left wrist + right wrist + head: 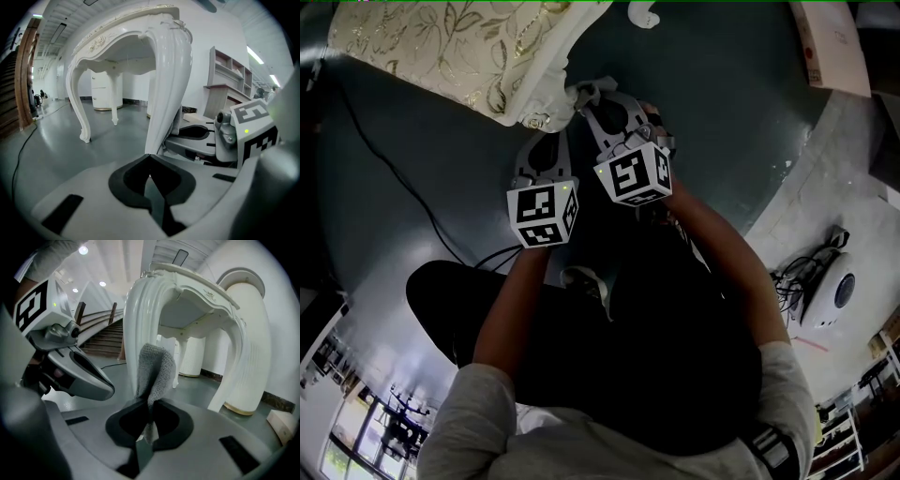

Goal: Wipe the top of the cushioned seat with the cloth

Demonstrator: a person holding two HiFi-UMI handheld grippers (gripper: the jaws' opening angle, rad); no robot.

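Observation:
The cushioned seat (441, 47), cream with a gold leaf pattern, fills the head view's top left. Its white carved leg (168, 84) rises just beyond my left gripper (149, 158), whose jaws are shut with nothing between them. That gripper (542, 141) sits just below the seat's corner. My right gripper (146, 427) is shut on a grey knitted cloth (153, 369), which stands up out of the jaws in front of the same leg (138, 310). From above, the right gripper (594, 101) holds the cloth (584, 91) beside the cushion's corner. The two grippers are side by side.
A black cable (403, 178) runs over the grey floor at the left. A white device with cables (825, 295) lies at the right, a cardboard box (830, 47) at the top right. Beyond stand a white shelf unit (229, 79) and stairs (105, 336).

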